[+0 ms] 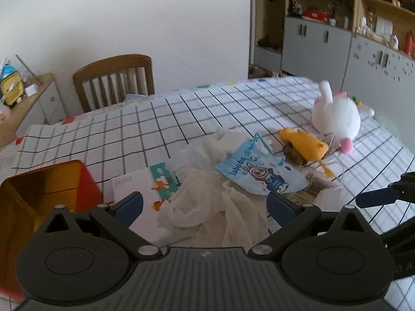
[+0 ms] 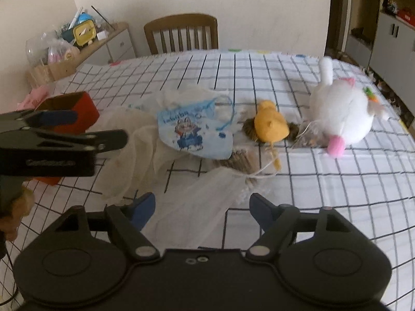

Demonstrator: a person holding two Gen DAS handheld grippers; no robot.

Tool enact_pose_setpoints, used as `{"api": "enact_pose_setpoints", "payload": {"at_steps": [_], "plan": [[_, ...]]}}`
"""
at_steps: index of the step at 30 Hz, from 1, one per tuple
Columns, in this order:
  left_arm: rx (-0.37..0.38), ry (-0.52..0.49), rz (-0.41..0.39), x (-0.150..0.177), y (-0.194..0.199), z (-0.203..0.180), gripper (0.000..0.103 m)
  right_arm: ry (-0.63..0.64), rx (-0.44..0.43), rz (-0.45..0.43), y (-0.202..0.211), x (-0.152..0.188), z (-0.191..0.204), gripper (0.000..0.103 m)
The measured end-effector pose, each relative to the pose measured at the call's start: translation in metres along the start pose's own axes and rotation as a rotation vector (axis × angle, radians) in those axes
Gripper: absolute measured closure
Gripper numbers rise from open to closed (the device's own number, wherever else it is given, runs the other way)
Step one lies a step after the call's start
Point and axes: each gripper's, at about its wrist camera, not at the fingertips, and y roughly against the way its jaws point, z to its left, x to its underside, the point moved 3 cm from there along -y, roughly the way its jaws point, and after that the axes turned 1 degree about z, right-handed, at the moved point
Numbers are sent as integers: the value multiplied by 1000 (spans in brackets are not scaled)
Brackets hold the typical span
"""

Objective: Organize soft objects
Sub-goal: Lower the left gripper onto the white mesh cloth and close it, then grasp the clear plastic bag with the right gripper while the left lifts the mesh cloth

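On the checked tablecloth lies a heap of soft things. A white plush rabbit lies far right. Beside it is a yellow plush toy. A blue printed pouch rests on a crumpled cream mesh cloth. My left gripper hangs open just above the cloth, nothing pressed between its pads. My right gripper is open over the cloth's thin near edge. One of its fingers shows at the right of the left wrist view.
A red box with a gold inside stands open at the left. A printed paper sheet lies under the cloth. A wooden chair stands at the far table edge, with a cluttered side cabinet to its left and shelves at the right.
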Motion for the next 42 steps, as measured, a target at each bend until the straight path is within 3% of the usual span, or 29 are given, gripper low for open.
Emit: {"api": "enact_pose_setpoints", "payload": {"at_steps": [11, 14, 16, 18, 22, 26, 30, 34, 42], "plan": [[41, -140, 59, 6, -37, -18, 3, -13, -28, 48, -13, 7, 3, 27], [43, -172, 75, 10, -41, -22, 17, -13, -27, 55, -16, 8, 5, 30], [27, -193, 77, 12, -44, -24, 18, -14, -24, 59, -18, 8, 6, 32], [31, -202, 76, 13, -45, -25, 31, -11, -20, 61, -19, 9, 7, 36], [40, -213, 85, 14, -46, -30, 44, -4, -9, 64, -22, 9, 10, 48], [57, -220, 85, 16, -43, -33, 65, 7, 10, 50, -19, 8, 12, 59], [47, -214, 81, 17, -37, -33, 77, 6, 24, 29, -13, 7, 12, 70], [56, -189, 78, 18, -29, -31, 83, -2, 31, 14, -8, 8, 10, 87], [77, -113, 66, 20, -4, -22, 88, -17, 5, -38, 17, 9, 10, 100]]}}
